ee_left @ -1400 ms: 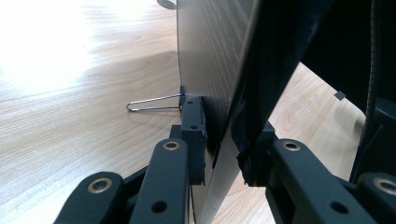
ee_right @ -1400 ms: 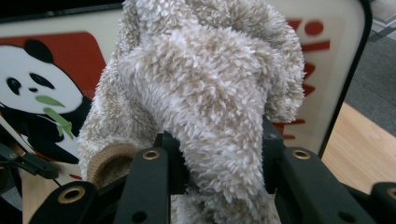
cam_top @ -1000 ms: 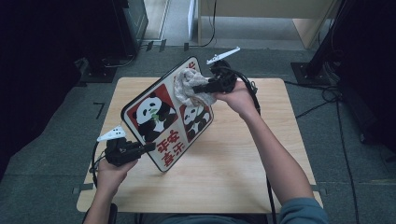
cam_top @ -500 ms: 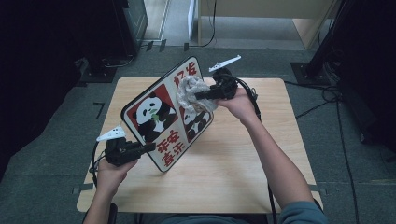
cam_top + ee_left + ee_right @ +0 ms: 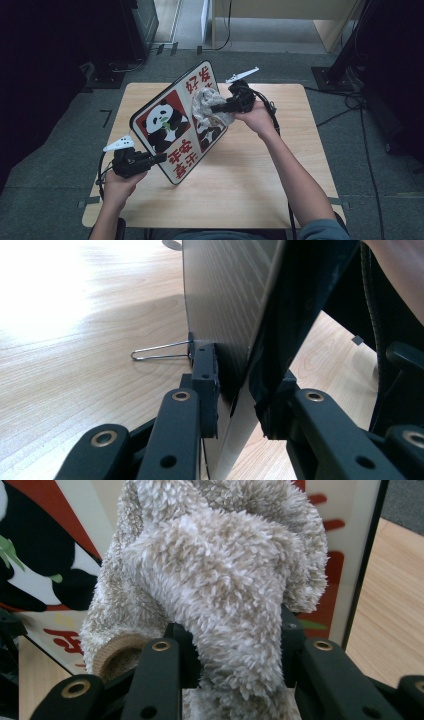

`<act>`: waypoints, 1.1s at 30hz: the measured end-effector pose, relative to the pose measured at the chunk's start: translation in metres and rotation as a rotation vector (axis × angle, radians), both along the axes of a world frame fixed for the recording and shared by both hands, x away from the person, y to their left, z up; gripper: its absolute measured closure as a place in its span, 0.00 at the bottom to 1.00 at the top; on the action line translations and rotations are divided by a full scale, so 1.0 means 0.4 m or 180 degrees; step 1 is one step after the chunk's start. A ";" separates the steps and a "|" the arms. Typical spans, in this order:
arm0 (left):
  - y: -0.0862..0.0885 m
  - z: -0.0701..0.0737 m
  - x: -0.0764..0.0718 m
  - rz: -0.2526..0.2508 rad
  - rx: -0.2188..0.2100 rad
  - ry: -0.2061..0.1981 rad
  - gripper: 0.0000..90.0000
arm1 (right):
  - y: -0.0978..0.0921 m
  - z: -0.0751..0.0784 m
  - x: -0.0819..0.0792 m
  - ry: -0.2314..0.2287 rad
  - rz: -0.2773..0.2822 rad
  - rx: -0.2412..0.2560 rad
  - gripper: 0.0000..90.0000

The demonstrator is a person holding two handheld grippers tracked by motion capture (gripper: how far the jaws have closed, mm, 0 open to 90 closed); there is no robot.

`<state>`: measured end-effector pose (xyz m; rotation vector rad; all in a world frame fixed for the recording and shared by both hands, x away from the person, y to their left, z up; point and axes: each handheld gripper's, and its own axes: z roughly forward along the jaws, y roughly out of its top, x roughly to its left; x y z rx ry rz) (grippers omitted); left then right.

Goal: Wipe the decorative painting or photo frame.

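Wiping job, approx mid-way by my read. The panda sign board [image 5: 172, 131] is propped tilted over the bench [image 5: 240, 195], lower edge down near the wood, printed face toward the person. The left gripper [image 5: 159, 158] is clenched on the board's lower-left edge; in the left gripper view the panel edge [image 5: 235, 365] sits pinched between the 2 jaws. The right gripper [image 5: 216, 107] is clamped on a bunched fluffy beige cloth [image 5: 210, 107], w/ the wad pressed against the board's upper right, beside the smaller panda. Right gripper view: cloth [image 5: 215, 580] bulges out between the jaws, touching the printed face.

Done, as far as I can judge: board raised & steadied, cloth on the surface. Left: can't tell which areas are wiped, no dirt or streaks visible; lower left w/ the big panda and the red characters probably still to cover, then set the board down.

Count: 1 board, 1 cloth, 2 grippers, 1 bench. On the board: 2 pandas. 1 thin wire loop [image 5: 160, 351] juts from the board's back.
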<state>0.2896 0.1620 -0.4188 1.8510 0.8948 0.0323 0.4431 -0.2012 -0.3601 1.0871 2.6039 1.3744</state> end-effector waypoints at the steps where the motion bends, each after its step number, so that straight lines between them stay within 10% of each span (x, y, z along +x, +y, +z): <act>1: 0.000 0.000 0.000 -0.0001 0.0000 -0.0001 0.82 | -0.002 -0.005 -0.001 0.0000 0.0004 -0.0005 0.73; 33: -0.001 0.000 -0.001 -0.0006 0.0006 -0.0005 0.82 | -0.028 -0.138 -0.020 0.0197 -0.0065 -0.0004 0.73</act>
